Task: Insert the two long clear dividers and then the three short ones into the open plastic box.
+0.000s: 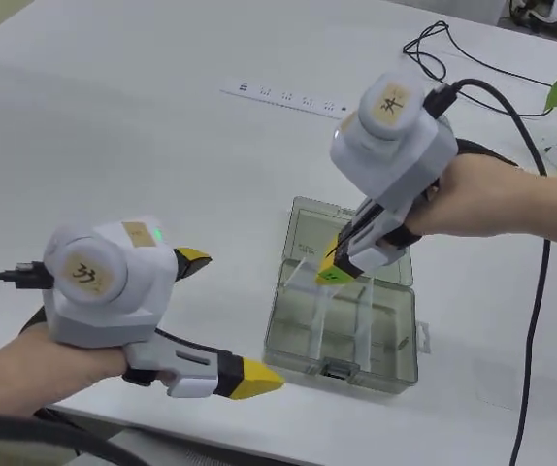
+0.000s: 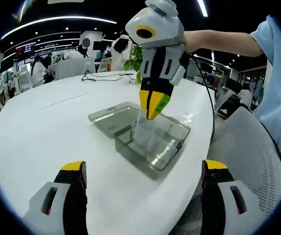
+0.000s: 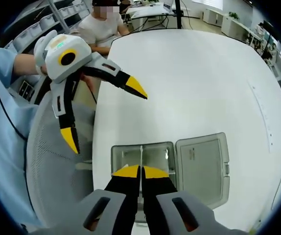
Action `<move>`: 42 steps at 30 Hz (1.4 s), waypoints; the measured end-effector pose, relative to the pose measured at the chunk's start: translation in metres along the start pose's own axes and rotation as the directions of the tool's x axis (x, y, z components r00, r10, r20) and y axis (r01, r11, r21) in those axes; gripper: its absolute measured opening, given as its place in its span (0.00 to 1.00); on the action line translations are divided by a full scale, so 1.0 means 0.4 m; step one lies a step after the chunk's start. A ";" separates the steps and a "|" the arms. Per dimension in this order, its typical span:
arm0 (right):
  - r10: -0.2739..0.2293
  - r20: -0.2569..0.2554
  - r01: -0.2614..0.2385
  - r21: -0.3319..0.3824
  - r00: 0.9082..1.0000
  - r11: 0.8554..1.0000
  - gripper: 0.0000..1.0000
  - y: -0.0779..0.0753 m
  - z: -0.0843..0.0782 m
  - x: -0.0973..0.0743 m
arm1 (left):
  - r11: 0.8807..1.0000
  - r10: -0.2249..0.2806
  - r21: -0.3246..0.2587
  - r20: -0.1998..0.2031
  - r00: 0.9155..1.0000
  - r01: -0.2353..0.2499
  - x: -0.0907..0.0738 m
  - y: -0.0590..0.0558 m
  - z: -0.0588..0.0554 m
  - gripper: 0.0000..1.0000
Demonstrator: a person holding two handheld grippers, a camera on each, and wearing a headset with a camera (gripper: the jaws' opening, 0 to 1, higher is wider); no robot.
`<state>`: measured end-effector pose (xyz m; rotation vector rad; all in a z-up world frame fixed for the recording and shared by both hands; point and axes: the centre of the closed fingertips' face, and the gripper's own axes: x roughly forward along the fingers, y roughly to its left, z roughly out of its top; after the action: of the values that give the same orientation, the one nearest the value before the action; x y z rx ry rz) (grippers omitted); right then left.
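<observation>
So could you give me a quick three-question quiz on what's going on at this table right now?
1. True or false: the left gripper has its jaws open and holds nothing.
2. The right gripper hangs above which thing? A) the plastic box B) a keyboard C) a coffee mug
3. Fill the gap: the right gripper is shut on a thin ______.
Key: 1 true; 2 A; 3 clear divider.
</observation>
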<state>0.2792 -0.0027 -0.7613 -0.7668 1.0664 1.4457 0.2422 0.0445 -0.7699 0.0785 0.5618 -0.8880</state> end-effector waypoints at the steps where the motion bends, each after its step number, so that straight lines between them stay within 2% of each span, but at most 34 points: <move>1: 0.001 -0.001 -0.001 0.001 1.000 1.000 0.02 0.000 -0.001 0.000 | 1.000 -0.001 -0.002 -0.001 1.000 0.001 0.000 -0.001 -0.001 0.99; 13: -0.013 -0.022 0.012 -0.038 1.000 0.999 0.02 0.007 0.002 0.016 | 1.000 -0.010 -0.009 -0.001 1.000 0.010 0.001 -0.008 -0.006 0.95; 19: -0.037 -0.051 0.035 -0.049 0.998 0.998 0.02 0.017 0.001 0.030 | 1.000 -0.012 -0.013 0.002 1.000 0.012 0.000 -0.011 -0.007 0.94; 22: -0.055 -0.066 0.050 -0.077 0.996 0.996 0.02 0.016 -0.001 0.038 | 1.000 -0.012 -0.015 0.003 1.000 0.012 0.000 -0.013 -0.008 0.94; 34: -0.073 -0.057 0.068 -0.078 0.996 0.995 0.02 0.013 -0.011 0.073 | 1.000 -0.013 -0.020 0.002 1.000 0.013 -0.004 -0.018 -0.013 0.92; 42: -0.081 -0.073 0.076 -0.071 0.994 0.995 0.02 0.005 -0.021 0.102 | 1.000 -0.015 -0.024 0.001 1.000 0.015 -0.003 -0.020 -0.013 0.91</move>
<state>0.2696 0.0058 -0.8012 -0.9095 1.0372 1.4010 0.2331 0.0419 -0.7725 0.0526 0.5722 -0.8954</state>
